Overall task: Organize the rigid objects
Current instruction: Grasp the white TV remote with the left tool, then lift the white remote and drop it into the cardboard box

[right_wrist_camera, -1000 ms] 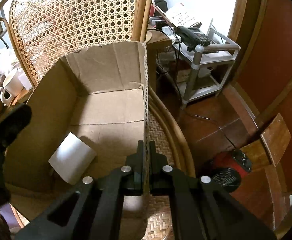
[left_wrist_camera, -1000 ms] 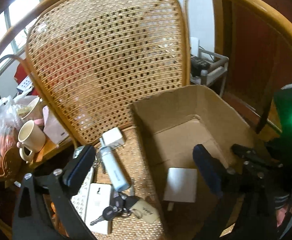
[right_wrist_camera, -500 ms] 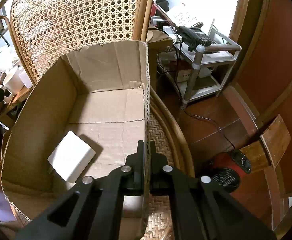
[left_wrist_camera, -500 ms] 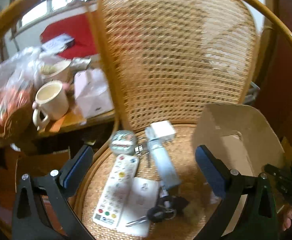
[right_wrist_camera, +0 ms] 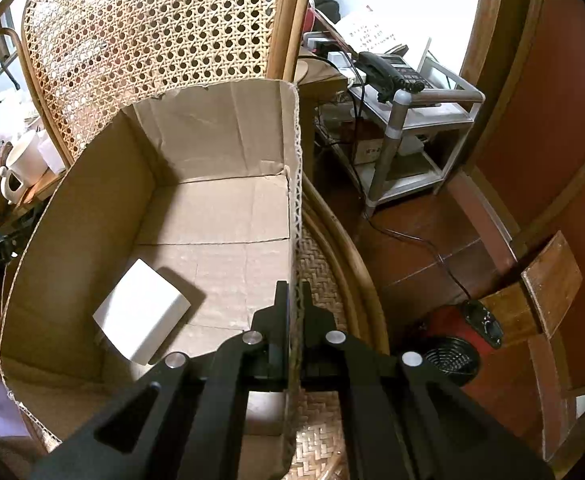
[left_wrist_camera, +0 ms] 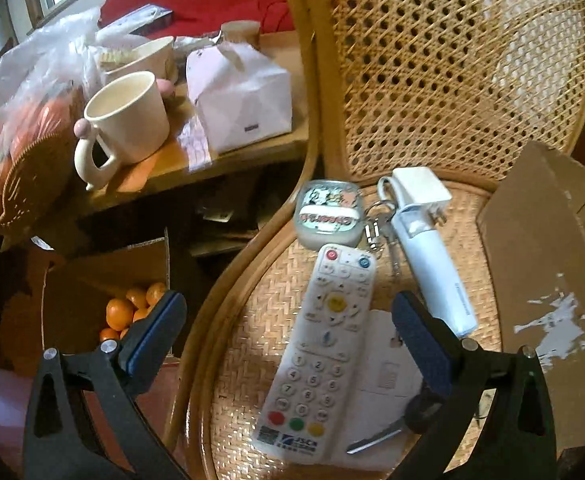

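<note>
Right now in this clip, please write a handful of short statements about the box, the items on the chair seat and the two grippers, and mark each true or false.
1. The right gripper is shut on the side wall of the cardboard box. True.
2. The box is empty. False: one white block lies on its floor.
3. The left gripper is open and holds nothing. True.
4. The remote control is already inside the box. False: it lies on the woven chair seat, outside the box.
5. The small case with the cartoon print lies beyond the remote's top end on the seat. True.
6. The cream mug stands on the chair seat. False: it stands on the wooden table beside the chair.
</note>
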Available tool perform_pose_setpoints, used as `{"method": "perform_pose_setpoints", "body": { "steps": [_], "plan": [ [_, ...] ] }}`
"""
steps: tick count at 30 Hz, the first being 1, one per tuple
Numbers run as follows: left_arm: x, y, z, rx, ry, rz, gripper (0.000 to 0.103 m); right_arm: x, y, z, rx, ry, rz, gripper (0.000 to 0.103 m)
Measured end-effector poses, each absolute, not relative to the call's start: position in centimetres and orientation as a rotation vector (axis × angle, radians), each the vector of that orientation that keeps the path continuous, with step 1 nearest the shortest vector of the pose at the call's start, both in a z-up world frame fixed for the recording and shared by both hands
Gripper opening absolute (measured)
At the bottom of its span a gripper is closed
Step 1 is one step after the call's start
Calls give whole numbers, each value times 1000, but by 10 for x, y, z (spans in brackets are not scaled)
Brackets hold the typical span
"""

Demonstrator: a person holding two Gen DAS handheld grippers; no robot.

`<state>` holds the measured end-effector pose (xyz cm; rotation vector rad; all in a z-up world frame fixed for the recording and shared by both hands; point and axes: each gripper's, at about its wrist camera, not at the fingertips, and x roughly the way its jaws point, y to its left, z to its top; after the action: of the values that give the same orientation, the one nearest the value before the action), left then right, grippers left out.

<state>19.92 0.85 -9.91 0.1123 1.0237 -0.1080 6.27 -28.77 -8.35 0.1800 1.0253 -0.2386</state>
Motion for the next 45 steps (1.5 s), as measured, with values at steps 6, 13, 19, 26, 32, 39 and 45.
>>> {"method": "perform_pose_setpoints", "body": {
  "steps": [6,13,19,26,32,39,45],
  "plan": [
    [208,12,-116,85,1084,-101,102,62,-284,-83,169,1025,-239,5],
    [215,4,-132,108,1122,-111,102,61,-286,-84,169,1031,-238,5],
    [217,8,-138,54,1101,-105,101,61,-287,-84,165,1032,-239,5],
    [224,7,-147,35,1130,-140,75,61,-286,-84,163,1032,-239,5],
    [228,13,-149,-18,1156,-150,62,60,-287,-86,162,1037,-237,5],
    [223,9,-144,27,1145,-129,41,60,-287,-86,163,1039,-236,5],
    [215,3,-126,32,1094,-150,40,60,-287,-86,161,1038,-236,5]
  ]
}}
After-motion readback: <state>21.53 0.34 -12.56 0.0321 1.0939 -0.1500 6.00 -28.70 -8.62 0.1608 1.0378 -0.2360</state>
